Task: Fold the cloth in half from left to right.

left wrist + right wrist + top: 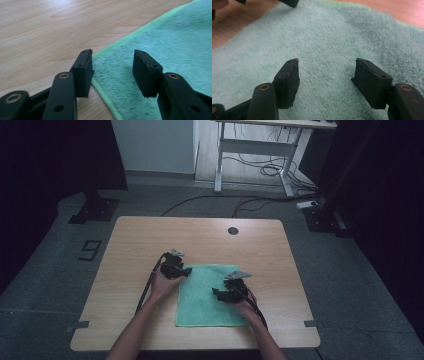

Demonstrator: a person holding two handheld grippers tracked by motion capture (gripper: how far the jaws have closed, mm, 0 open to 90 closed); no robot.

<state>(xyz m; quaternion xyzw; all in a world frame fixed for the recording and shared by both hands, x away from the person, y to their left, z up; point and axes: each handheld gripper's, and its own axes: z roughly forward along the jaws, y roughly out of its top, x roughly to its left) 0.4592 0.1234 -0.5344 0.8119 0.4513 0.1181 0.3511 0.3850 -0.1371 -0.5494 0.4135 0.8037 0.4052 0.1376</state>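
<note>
Towel (207,295), green and fluffy, lies flat just below the middle of the high view on the wooden table (135,240). It looks light, soft and floppy, so I judge it will sag and drape once lifted; a hemmed edge or a corner is the best place to pinch. The left gripper (186,270) sits at the towel's upper left corner, and the right gripper (216,293) hangs over the cloth right of its middle.

In the left gripper view, the left gripper (112,72) stands parted with nothing gripped. The towel's pale green hem (117,41) runs from the upper right down between the jaws; one jaw is over bare wood, the other over the pile.

In the right gripper view, the right gripper (325,81) is likewise released, its jaws spread over the towel's nap (322,37). The far edge runs along the top of the frame.
</note>
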